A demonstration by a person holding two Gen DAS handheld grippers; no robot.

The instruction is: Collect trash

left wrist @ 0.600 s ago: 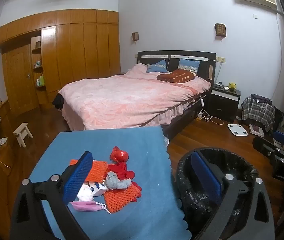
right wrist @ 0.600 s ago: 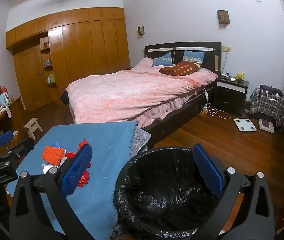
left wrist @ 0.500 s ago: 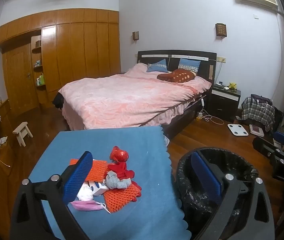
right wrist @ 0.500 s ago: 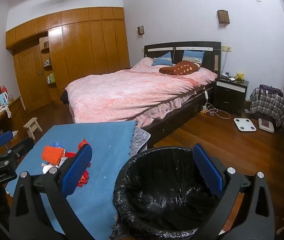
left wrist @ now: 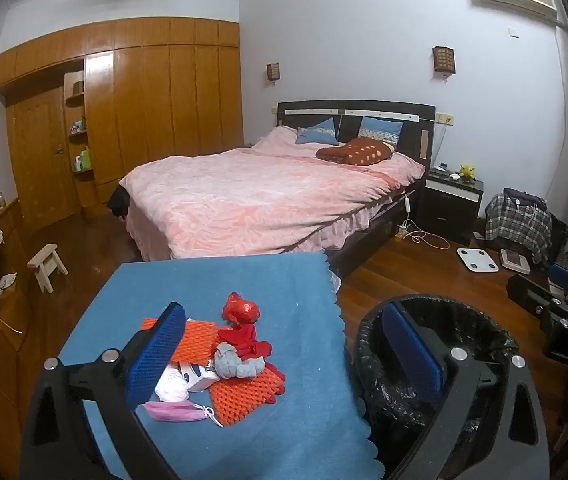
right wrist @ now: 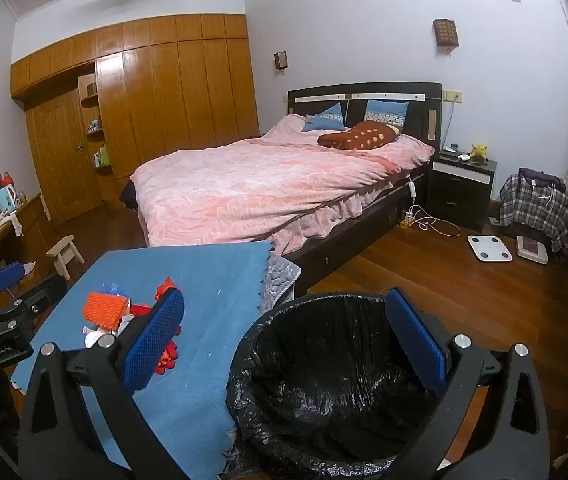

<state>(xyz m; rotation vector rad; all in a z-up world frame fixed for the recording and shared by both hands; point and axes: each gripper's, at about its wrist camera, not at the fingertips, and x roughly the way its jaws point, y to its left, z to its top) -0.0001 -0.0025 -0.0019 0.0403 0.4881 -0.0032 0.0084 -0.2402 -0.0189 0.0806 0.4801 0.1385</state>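
Hovering with fingers spread and empty, the left gripper (left wrist: 284,354) and right gripper (right wrist: 284,338) face the trash pile (left wrist: 220,364) on the counter (left wrist: 303,432), just beside the bin (right wrist: 323,380); loosely heaped scraps could scatter if nudged.

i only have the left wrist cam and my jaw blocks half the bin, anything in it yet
Observer: No. In the right wrist view the bin looks empty, as far as its inside shows.
Operator: is the right gripper free
Observer: Yes. The right gripper has its jaws wide open with nothing between them, and it hangs over the bin's near side.
Operator: anything in the pile i cant see
Observer: A blue scrap lies on the far side of the orange net.
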